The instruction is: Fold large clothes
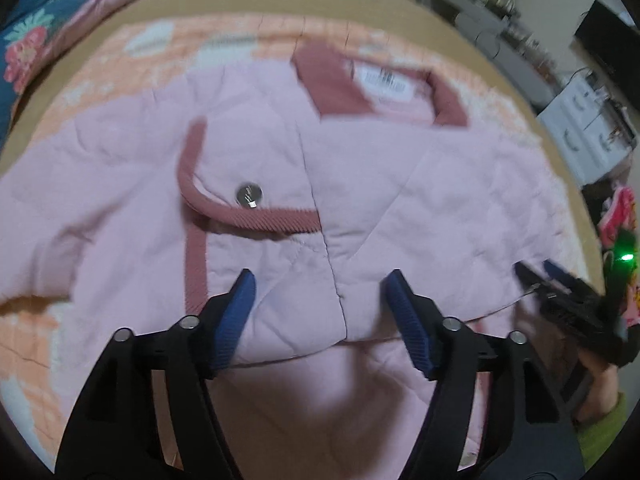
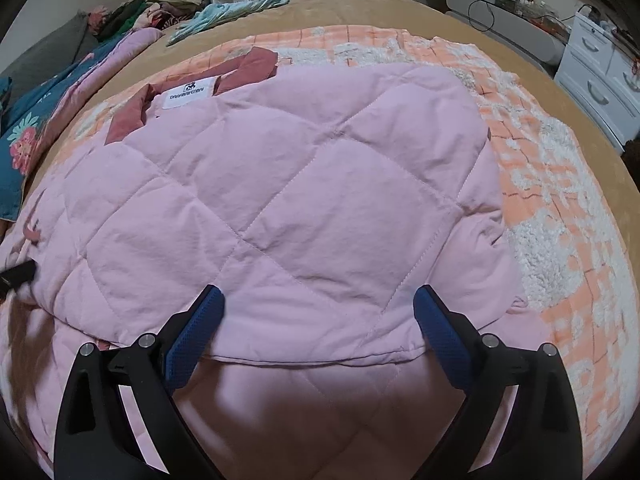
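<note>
Your left gripper [image 1: 318,280] hangs over the near part of the pink jacket [image 1: 280,152], its jaws wide with nothing pinched; the blue pads [image 1: 240,304] stand apart above the quilted cloth, either side of the front seam. Your right gripper [image 2: 318,300] is also spread wide over the jacket [image 2: 280,200], with the folded hem edge lying between and just below the pads [image 2: 440,332], not clamped. The jacket lies on a peach-and-white blanket [image 2: 560,220] on the bed [image 2: 360,8], collar [image 1: 340,84] at the far end with a white label [image 2: 186,96] inside it. A dark pink trim [image 1: 248,212] and a silver snap [image 1: 249,194] show on the left front. In the left wrist view your right gripper [image 1: 536,272] sits at the jacket's right edge. A white drawer unit [image 2: 600,88] stands far right.
</note>
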